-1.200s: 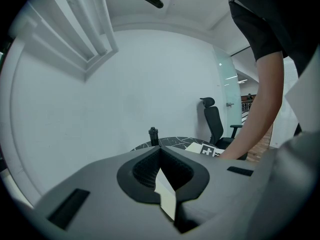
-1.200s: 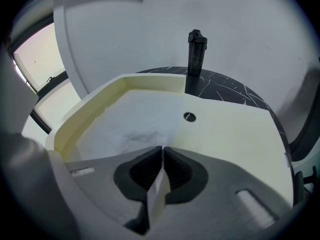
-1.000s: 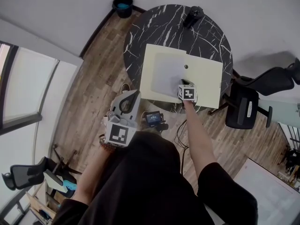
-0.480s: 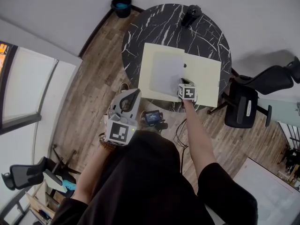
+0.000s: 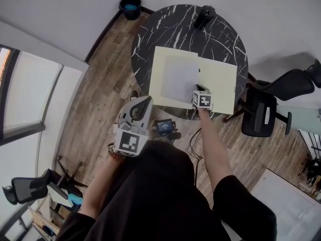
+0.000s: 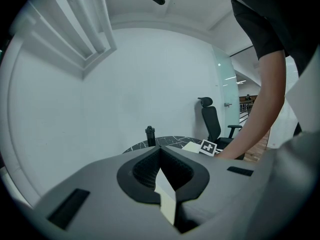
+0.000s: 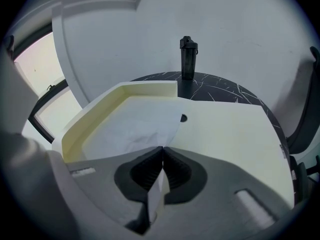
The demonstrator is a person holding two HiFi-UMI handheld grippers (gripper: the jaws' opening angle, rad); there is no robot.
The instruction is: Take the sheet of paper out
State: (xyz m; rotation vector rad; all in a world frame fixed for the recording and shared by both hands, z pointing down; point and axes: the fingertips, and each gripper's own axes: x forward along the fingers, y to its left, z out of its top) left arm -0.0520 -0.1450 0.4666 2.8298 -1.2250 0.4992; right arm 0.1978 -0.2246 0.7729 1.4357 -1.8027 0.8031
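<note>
My L gripper (image 5: 145, 100) is nearest to me, held up by my body, off the near-left edge of the table (image 5: 165, 29) and clear of everything on it. Its own view has the jaws pressed together at the tips w/ nothing gripped (image 6: 160, 149). A small dark device (image 5: 164, 127) sits on the wood floor (image 5: 100, 84) just beside it.

My R gripper (image 5: 196, 88) is out at the near rim of the table, arm stretched fwd. Its jaws are closed (image 7: 162, 148) and pinch the near edge of the sheet of paper (image 5: 178, 77). The paper is rumpled right at the tips (image 7: 132, 126).

The sheet lies in the L half of an open pale yellow file case (image 5: 218, 84), i.e. the half w/ raised walls (image 7: 75, 129). The sheet's R edge reaches approx the case's middle, by a small round hole (image 7: 183, 118). The R half is flat and bare.

Further out, a black bottle (image 5: 205, 16) stands upright near the table's far edge, apart from the case (image 7: 187, 57). A black office chair (image 5: 261, 114) is off the table's R side. Beyond the far-L edge, a dark bin (image 5: 131, 6) w/ sth blue inside stands by the wall.
</note>
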